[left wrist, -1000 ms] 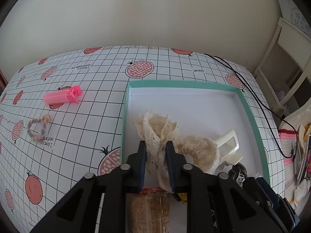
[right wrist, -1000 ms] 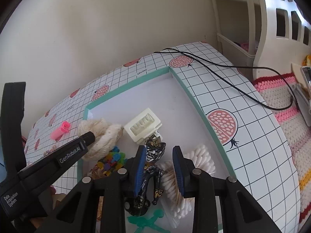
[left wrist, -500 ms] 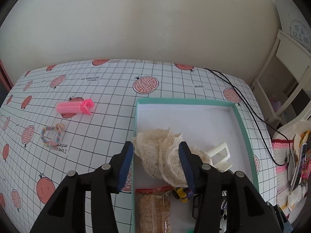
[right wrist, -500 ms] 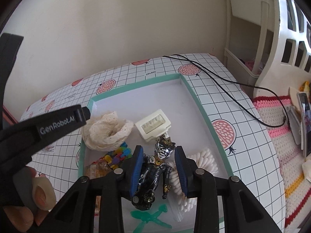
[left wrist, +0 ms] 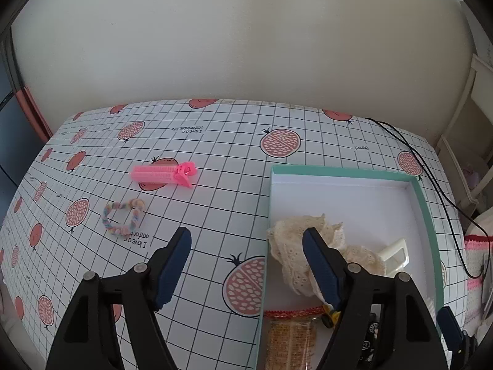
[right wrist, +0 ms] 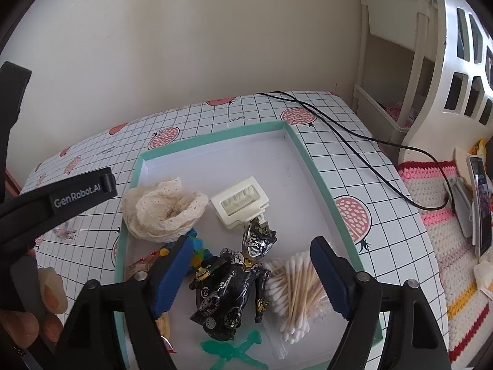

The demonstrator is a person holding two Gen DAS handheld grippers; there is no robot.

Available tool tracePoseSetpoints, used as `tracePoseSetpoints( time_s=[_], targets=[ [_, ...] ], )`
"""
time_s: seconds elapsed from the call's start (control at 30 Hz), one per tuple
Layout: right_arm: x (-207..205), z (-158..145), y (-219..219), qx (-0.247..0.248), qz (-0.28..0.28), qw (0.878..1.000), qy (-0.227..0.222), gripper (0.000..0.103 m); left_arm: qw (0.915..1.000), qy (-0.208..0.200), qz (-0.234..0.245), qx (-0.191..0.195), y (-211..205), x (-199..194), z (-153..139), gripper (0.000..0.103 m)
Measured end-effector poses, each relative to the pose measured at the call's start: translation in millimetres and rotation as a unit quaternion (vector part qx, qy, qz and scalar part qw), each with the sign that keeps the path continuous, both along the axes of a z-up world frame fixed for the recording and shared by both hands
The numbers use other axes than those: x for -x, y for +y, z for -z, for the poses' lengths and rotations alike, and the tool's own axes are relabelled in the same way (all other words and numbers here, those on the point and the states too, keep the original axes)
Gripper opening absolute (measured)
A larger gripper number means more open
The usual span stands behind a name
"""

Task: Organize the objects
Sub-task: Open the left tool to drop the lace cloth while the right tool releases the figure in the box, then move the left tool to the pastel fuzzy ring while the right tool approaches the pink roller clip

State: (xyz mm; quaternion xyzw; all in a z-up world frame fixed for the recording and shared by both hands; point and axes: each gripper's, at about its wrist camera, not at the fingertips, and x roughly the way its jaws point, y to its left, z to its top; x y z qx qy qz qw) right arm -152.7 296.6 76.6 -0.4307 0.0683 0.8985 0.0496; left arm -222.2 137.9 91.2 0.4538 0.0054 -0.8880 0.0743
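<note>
Mostly done: teal box (right wrist: pixel 303 151) holds lace scrunchie (right wrist: pixel 163 208), black robot figure (right wrist: pixel 231 280), cotton swabs (right wrist: pixel 292 289). Left: pink clip (left wrist: pixel 165 174) and braided hair tie (left wrist: pixel 123 219) on the table. Left gripper (left wrist: pixel 246 265) and right gripper (right wrist: pixel 251 273) jaws opening, gripping nothing.

Both wrist cameras look steeply down from close above the desk (left wrist: pixel 215 215) toward its far wall edge; both show the teal tray (left wrist: pixel 426 215) and lace scrunchie (right wrist: pixel 163 212).
</note>
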Motion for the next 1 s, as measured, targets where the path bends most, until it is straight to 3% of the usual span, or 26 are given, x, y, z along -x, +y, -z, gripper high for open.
tracePoseSetpoints(
  time_s=[0.07, 0.17, 0.33, 0.43, 1.0],
  targets=[
    [0.1, -0.1, -0.1, 0.001, 0.0, 1.0, 0.002, 0.094, 1.0, 0.003, -0.006, 0.002, -3.1, -0.8, -0.5, 0.084],
    [-0.2, -0.2, -0.5, 0.002, 0.002, 1.0, 0.005, 0.1, 0.9999, 0.007, -0.013, 0.006, -7.0, -1.0, -0.3, 0.091],
    [-0.7, -0.6, -2.4, 0.0, 0.002, 1.0, 0.01, 0.103, 0.9998, 0.008, -0.018, 0.011, -8.6, -1.0, 0.1, 0.095],
    [-0.5, -0.4, -1.9, 0.001, 0.005, 1.0, 0.011, 0.103, 0.9996, 0.008, -0.022, 0.018, -8.9, -0.8, 1.6, 0.103],
    [-3.2, -1.4, -7.3, -0.008, 0.004, 1.0, 0.008, 0.103, 1.0, 0.003, -0.008, 0.003, -8.0, 2.4, 2.3, 0.103]
  ],
)
